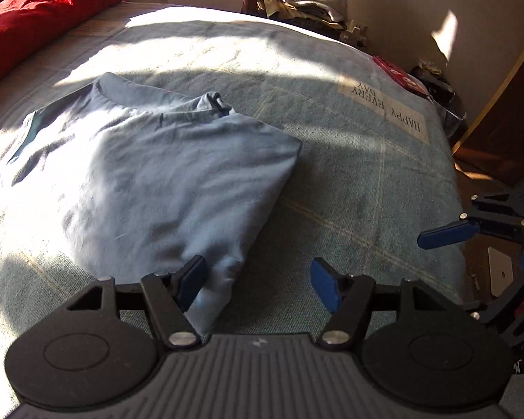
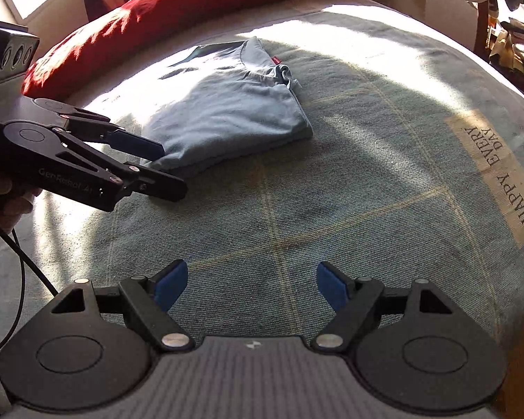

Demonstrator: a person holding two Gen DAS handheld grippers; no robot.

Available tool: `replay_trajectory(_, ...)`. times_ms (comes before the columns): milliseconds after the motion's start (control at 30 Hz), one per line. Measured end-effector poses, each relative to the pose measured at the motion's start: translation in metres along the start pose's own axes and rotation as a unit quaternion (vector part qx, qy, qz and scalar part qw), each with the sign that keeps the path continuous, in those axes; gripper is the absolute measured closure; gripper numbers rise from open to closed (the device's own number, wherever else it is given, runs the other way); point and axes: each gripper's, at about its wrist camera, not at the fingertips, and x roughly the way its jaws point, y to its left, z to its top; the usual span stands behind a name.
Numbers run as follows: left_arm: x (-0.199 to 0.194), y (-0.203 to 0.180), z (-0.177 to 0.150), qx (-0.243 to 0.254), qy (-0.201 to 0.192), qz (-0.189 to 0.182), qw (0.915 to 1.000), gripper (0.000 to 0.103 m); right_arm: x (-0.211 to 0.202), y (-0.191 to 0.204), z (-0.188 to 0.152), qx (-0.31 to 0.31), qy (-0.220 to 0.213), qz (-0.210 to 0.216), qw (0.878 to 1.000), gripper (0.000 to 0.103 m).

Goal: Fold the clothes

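Left gripper at the shirt's near corner, right gripper off to the side

The red bolster cushion (image 2: 178,7) lies far left; the partly folded pale blue cotton T-shirt (image 1: 150,174) lies on the grey-green woven bedspread (image 2: 332,192), long axis running near to far, collar end far. The left gripper (image 1: 258,284) is nearer: jaws apart, straddling the near corner, one pad touching cloth, not clamped. The right gripper (image 2: 251,286) hovers over bare bedspread to the shirt's right, wide open, empty. No containers show.
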Motion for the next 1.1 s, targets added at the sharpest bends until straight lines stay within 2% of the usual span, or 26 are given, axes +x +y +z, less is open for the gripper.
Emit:
replay_trajectory(133,0.002,0.003,0.011,-0.037,0.008,-0.003,0.9993,0.039,-0.002,0.001,-0.01,0.003,-0.003,-0.001,1.0,0.018)
replay_trajectory(267,-0.016,-0.005,0.012,-0.024,-0.009,0.014,0.9996,0.037,-0.007,-0.003,-0.012,0.016,-0.008,-0.005,1.0,0.018)
replay_trajectory(333,-0.01,-0.003,0.005,-0.035,0.007,0.022,0.9991,0.037,-0.009,-0.006,-0.011,0.017,-0.01,-0.01,1.0,0.017)
replay_trajectory(500,-0.003,0.009,0.01,-0.078,0.006,0.001,0.997,0.037,-0.01,-0.01,-0.004,0.016,-0.002,-0.015,1.0,0.017)
replay_trajectory(567,-0.01,0.014,0.013,-0.097,-0.002,-0.006,0.9953,0.038,-0.012,-0.008,0.001,0.006,0.003,-0.017,1.0,0.017)
replay_trajectory(700,-0.036,0.027,0.012,-0.134,-0.029,0.016,0.9904,0.038,-0.014,-0.003,0.015,-0.014,0.006,-0.018,1.0,0.016)
replay_trajectory(833,-0.053,0.055,0.007,-0.204,-0.044,0.054,0.9766,0.038,-0.008,-0.005,0.039,-0.022,0.007,0.003,1.0,0.014)
replay_trajectory(933,-0.056,0.076,0.003,-0.264,-0.053,0.073,0.9603,0.037,0.004,-0.008,0.061,-0.034,0.01,0.025,0.999,0.014)
replay_trajectory(1000,-0.057,0.09,-0.002,-0.314,-0.058,0.078,0.9446,0.037,0.017,-0.012,0.079,-0.041,0.015,0.045,0.998,0.014)
replay_trajectory(1100,-0.053,0.109,-0.015,-0.406,-0.068,0.064,0.9092,0.037,0.035,-0.023,0.111,-0.046,0.017,0.072,0.996,0.014)
